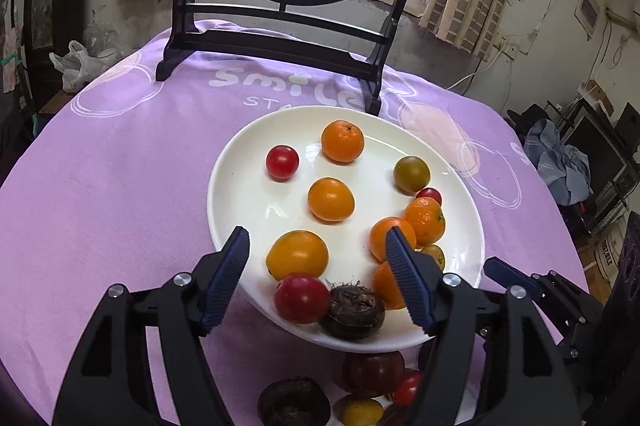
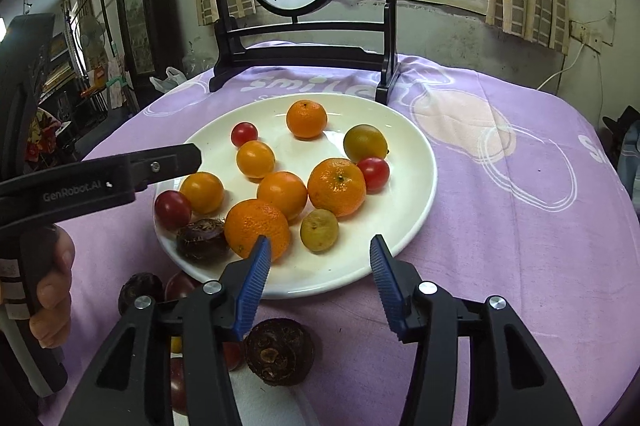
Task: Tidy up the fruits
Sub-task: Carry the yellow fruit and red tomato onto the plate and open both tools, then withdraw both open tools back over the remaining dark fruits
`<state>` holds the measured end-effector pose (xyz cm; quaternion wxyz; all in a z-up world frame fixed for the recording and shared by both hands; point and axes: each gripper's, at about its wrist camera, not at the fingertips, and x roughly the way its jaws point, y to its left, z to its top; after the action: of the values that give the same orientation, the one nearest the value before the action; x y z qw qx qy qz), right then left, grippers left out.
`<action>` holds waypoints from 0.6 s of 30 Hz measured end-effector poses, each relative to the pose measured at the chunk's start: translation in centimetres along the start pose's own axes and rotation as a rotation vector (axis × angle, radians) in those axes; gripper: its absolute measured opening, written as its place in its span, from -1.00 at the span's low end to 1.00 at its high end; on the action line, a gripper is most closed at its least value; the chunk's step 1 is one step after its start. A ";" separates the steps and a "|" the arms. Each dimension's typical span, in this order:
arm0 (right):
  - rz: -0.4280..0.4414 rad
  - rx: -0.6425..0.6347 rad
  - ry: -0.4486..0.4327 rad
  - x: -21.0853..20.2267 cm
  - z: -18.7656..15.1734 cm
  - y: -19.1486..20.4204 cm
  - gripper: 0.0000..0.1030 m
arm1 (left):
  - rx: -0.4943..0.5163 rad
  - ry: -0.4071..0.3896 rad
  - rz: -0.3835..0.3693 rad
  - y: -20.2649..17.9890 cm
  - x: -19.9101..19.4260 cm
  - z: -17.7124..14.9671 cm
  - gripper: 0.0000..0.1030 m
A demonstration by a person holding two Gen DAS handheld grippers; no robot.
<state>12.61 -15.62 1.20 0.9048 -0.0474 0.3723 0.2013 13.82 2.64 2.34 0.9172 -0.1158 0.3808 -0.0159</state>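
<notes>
Most of the sorting looks done, judging from how things lie. The white plate [image 2: 416,162] sits in the middle of the tabletop [image 2: 520,226], which is covered with a purple cloth, just in front of a dark wooden screen stand [image 2: 304,42] at the far side. On the plate are several oranges, among them one at the far rim [image 2: 306,119] and a large one at the near edge [image 2: 256,228], plus small red tomatoes [image 2: 244,133], a greenish fruit [image 2: 365,143], a yellow-green one [image 2: 319,230] and a dark water chestnut [image 2: 203,240] at the near left rim.

What is left lies off the plate, on the near side, close to the person: another dark water chestnut [image 2: 278,351] on the cloth just below the plate's near rim, a second dark one [image 2: 140,290] to its left, and a few small red and yellow pieces partly hidden behind the fingers (their count cannot be told). In the left wrist view the same cluster shows below the plate rim, including a dark red tomato [image 1: 372,372].

The left gripper [image 1: 318,258] hovers over the near edge of the plate with its fingers spread wide and nothing pressed between them. The right gripper [image 2: 320,258] likewise stands moderately open over the near rim, holding nothing. I judge that both have let go, and that the stray fruits nearest the person are the remaining work.
</notes>
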 end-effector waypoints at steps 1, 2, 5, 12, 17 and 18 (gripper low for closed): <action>-0.004 -0.001 -0.001 -0.2 0.0 0.0 0.02 | 0.001 0.000 0.004 0.1 -0.1 -0.1 0.40; -0.007 0.000 -0.003 -0.4 0.0 -0.1 0.03 | 0.004 0.001 0.008 0.1 -0.2 -0.2 0.40; -0.009 0.000 -0.006 -0.9 -0.3 -0.1 0.07 | 0.021 0.011 0.020 0.1 -0.3 -0.7 0.42; -0.036 -0.022 -0.019 -2.2 -0.8 0.0 0.10 | 0.053 0.016 0.038 -0.2 -0.9 -1.7 0.57; -0.045 -0.012 -0.007 -3.0 -1.8 -0.3 0.13 | 0.058 0.034 0.026 -0.2 -1.2 -2.3 0.62; -0.048 -0.010 -0.003 -3.2 -2.1 -0.4 0.13 | 0.060 0.039 0.023 -0.3 -1.3 -2.5 0.63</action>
<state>9.37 -17.57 1.84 0.9097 -0.0603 0.3688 0.1813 11.16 2.04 1.58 0.9128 -0.0836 0.3992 -0.0190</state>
